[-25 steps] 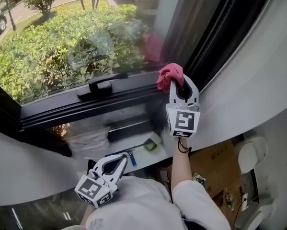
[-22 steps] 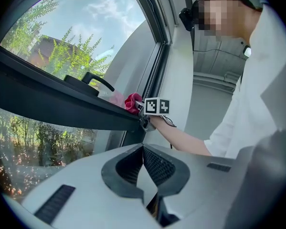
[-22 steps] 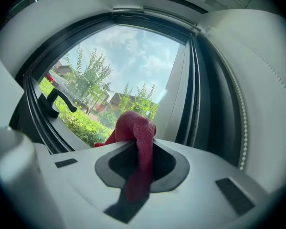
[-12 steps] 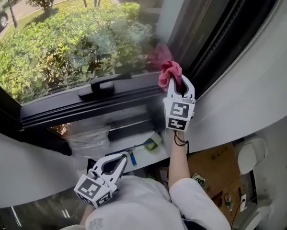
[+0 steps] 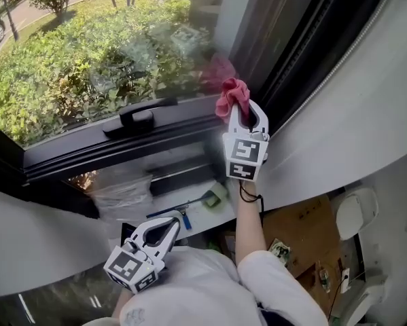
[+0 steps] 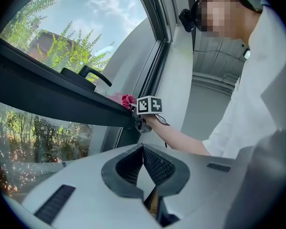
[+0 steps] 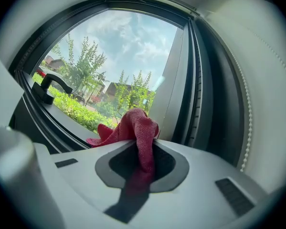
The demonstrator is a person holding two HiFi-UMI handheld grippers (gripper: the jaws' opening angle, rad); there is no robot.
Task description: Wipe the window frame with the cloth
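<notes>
Two grippers are in our hands. Our right gripper (image 5: pixel 240 109) has its jaws pinched on the red cloth (image 5: pixel 230 94). The bunched end of the cloth sits on the dark window frame (image 5: pixel 87 156), near its corner and to the right of the black handle (image 5: pixel 136 118). In the right gripper view a strip of cloth runs down between the jaws. Our left gripper (image 5: pixel 170 222) hangs low beside our white shirt (image 5: pixel 203 291), well apart from the frame, with its jaws closed together on nothing. The only print we can make out is the black-and-white square marker on the cube (image 5: pixel 246 158) of each gripper. Green shrubs (image 5: pixel 74 66) show through the glass.
</notes>
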